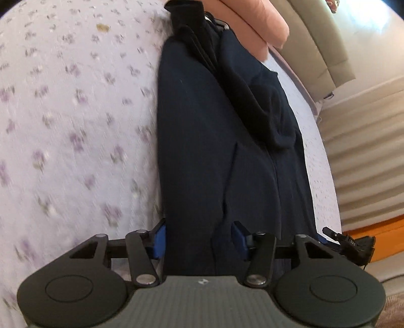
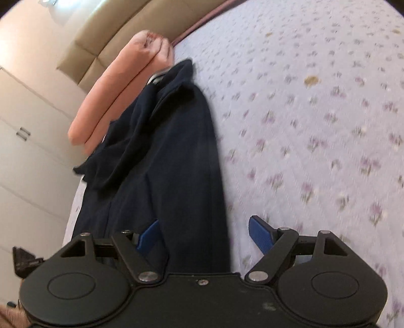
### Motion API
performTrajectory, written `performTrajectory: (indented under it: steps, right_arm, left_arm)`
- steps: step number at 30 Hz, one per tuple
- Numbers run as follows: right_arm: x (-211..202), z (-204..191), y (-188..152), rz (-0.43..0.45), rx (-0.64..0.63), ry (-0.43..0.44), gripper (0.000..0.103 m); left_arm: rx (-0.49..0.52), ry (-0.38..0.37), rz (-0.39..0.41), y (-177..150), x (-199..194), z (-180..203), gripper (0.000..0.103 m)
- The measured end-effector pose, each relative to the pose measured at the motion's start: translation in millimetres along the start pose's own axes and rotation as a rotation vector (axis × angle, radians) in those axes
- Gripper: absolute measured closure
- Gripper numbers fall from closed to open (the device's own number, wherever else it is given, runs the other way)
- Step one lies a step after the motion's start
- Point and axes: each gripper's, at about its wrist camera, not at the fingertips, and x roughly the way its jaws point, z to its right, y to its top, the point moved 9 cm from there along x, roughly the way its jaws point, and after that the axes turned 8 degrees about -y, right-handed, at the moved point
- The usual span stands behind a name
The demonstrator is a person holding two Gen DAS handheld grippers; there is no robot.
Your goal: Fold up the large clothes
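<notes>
A dark navy garment (image 1: 202, 151) is laid lengthwise on the floral bedsheet (image 1: 75, 126), folded into a long strip, with a peach pillow (image 1: 252, 22) at its far end. The left gripper (image 1: 199, 239) is positioned at the near end, jaws half open, with the garment's left edge between the blue pads; contact cannot be told. The right gripper (image 2: 204, 236) is held wide open, straddling the garment's right edge.
</notes>
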Motion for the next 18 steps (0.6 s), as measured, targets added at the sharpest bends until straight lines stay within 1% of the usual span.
performTrajectory:
  steps: [2,3,4,5,6,8,9,11,12,13,14,16,17,18]
  right_arm:
    - [-4.1,-2.3,-5.9,-0.025,0.003,0.019,0.009]
    - [-6.1,-3.6,-11.2,-0.047,0.017,0.041,0.011]
    - [-7.3,-4.0,-18.2,-0.078,0.035,0.065,0.017]
    - [-7.5,-6.1,-22.8,-0.110,0.053,0.085,0.025]
    - [-7.8,-6.4,-33.1,-0.142,0.064,0.093,0.029]
    - [-12.0,-5.6,-48.6,-0.154,0.066,0.093,0.032]
    - [-13.2,-4.4,-56.4,-0.176,0.088,0.110,0.032]
    - [-17.4,-2.0,-64.6,-0.179,0.137,0.140,0.034]
    - [-18.5,-2.1,-69.7,-0.195,0.162,0.164,0.035]
    - [-19.1,-2.5,-75.8,-0.215,0.174,0.174,0.042]
    - [-19.1,-3.2,-82.0,-0.234,0.172,0.172,0.053]
    - [-17.3,-3.6,-92.8,-0.266,0.164,0.160,0.064]
    - [-18.2,-4.3,-96.8,-0.273,0.163,0.153,0.066]
    - [-19.2,-3.4,-97.8,-0.257,0.176,0.154,0.066]
  left_arm:
    - [0.005,-0.013,-0.004,-9.5,0.4,3.2,0.048]
    - [-0.005,-0.024,-0.015,-13.9,0.5,4.5,0.048]
    - [-0.011,-0.031,-0.025,-17.5,0.3,5.3,0.048]
    - [-0.010,-0.035,-0.038,-22.4,-0.3,6.9,0.048]
    - [-0.002,-0.035,-0.049,-27.1,-1.3,8.4,0.048]
    - [0.006,-0.042,-0.071,-35.8,-2.4,12.1,0.048]
    - [0.000,-0.052,-0.079,-40.5,-2.2,12.9,0.048]
    - [-0.035,-0.081,-0.090,-49.1,-1.7,11.9,0.046]
    - [-0.055,-0.097,-0.090,-52.7,-1.8,11.1,0.046]
    - [-0.076,-0.116,-0.096,-56.7,-1.1,10.0,0.046]
    - [-0.088,-0.124,-0.098,-58.4,-0.5,8.7,0.046]
    - [-0.104,-0.136,-0.116,-64.7,1.5,6.6,0.046]
    - [-0.113,-0.139,-0.137,-69.6,1.7,5.3,0.046]
    - [-0.117,-0.139,-0.158,-75.7,3.5,5.5,0.047]
